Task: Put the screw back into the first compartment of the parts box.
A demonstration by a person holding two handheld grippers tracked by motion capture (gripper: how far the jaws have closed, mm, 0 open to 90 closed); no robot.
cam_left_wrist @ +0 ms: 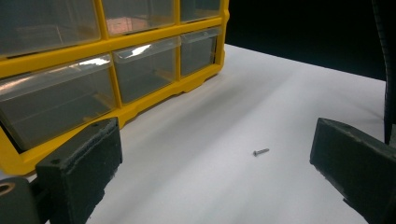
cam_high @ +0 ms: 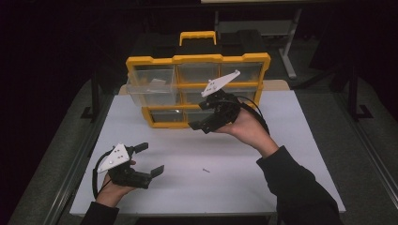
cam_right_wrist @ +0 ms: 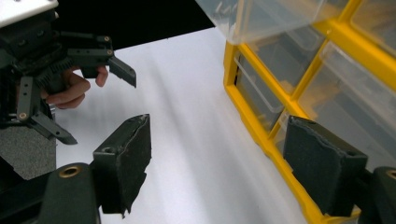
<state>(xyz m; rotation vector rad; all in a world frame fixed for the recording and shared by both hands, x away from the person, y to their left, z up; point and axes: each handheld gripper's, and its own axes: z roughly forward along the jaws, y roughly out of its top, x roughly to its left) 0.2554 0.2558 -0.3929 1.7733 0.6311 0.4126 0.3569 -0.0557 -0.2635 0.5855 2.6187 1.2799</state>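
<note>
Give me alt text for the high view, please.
A yellow drawer cabinet stands on a white table, its top-left drawer pulled out. The right hand-held gripper is open at its bottom row; the left hand-held gripper is open near a small screw.

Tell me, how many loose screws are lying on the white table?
1. A small metal screw lies alone on the white table, in front of the yellow organizer with clear plastic drawers, between the person's two hands. More may be hidden inside the drawers.
</note>
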